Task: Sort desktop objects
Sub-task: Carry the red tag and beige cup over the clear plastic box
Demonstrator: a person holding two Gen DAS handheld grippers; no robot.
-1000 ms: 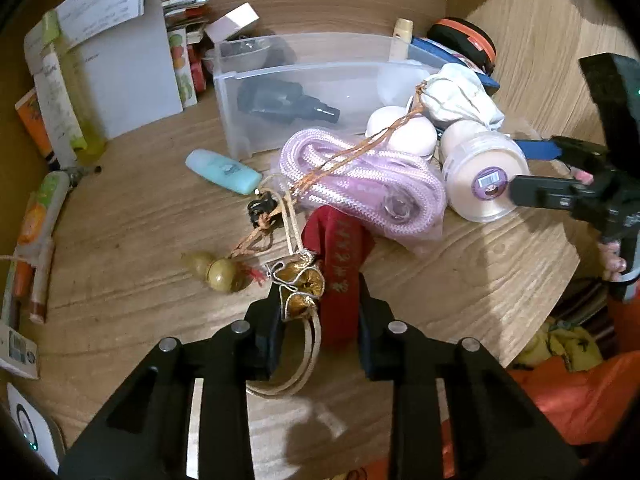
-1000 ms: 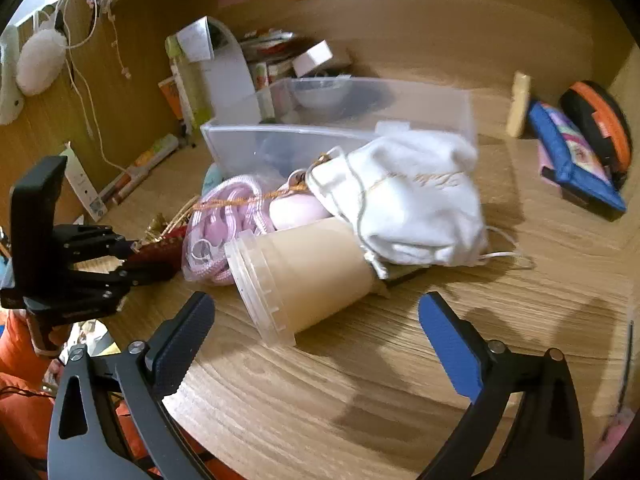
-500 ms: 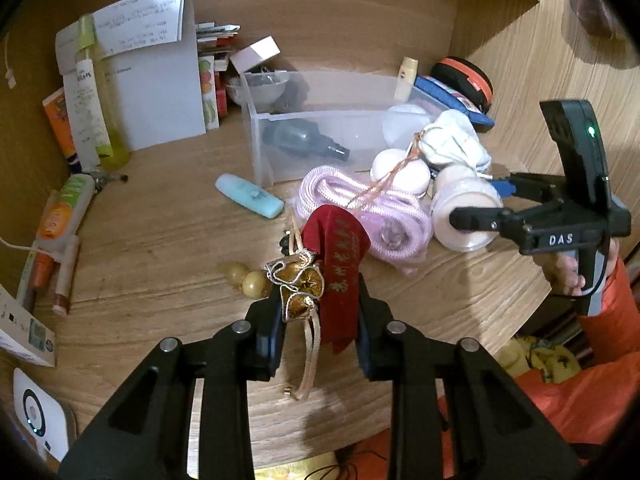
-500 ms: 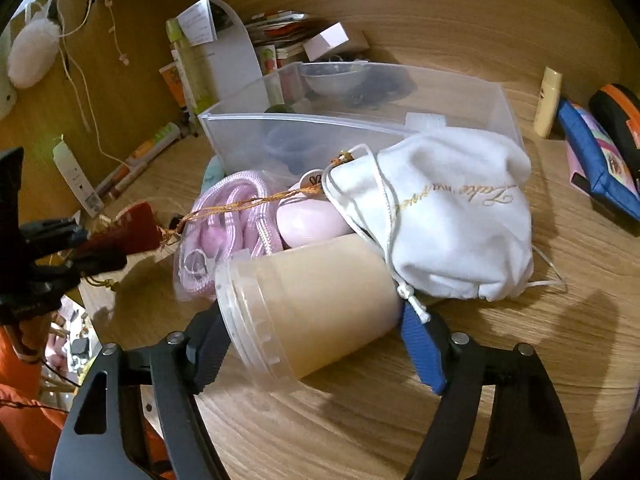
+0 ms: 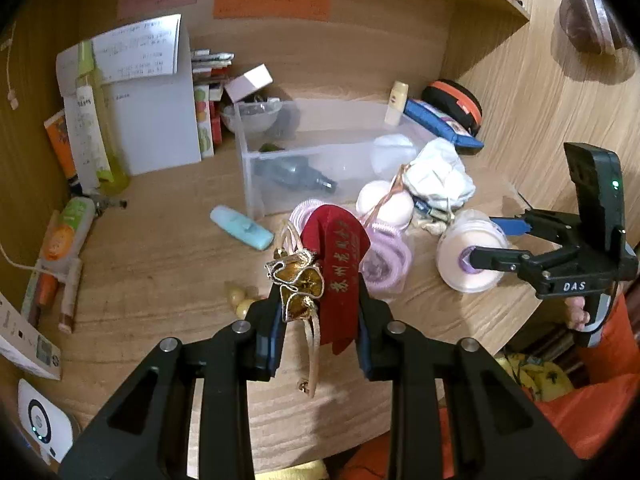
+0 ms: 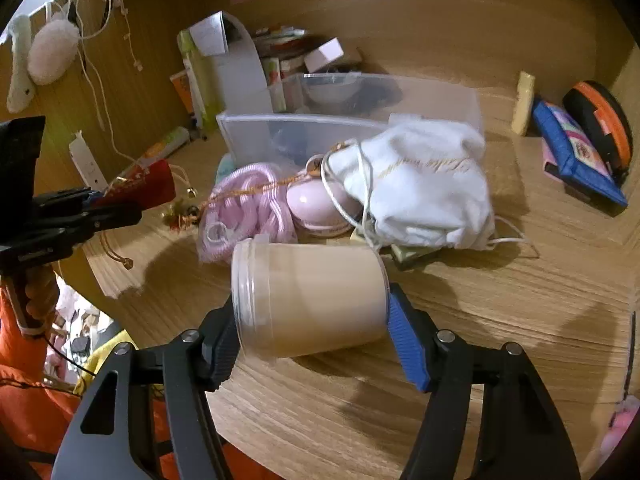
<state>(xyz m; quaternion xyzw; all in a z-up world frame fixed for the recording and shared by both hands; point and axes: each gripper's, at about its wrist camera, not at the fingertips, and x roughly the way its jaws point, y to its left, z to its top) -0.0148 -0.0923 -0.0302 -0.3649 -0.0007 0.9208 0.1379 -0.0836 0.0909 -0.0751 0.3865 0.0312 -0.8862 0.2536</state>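
Your right gripper (image 6: 312, 320), wide open and short of the jar (image 6: 308, 300) a second ago, now straddles it, jaws closing on its sides; the jar lies on its side at the bench (image 6: 500, 320) edge, so that pick looks nearly secured. Your left gripper (image 5: 316, 312) has lifted, clenched on the red pouch (image 5: 338, 272) and gold charm (image 5: 298, 284), clear of the wood. Behind sit a clear bin (image 5: 320, 152), white bag (image 6: 420, 184), pink cord (image 6: 248, 200), and wood-panelled walls with sticky notes (image 5: 272, 2).
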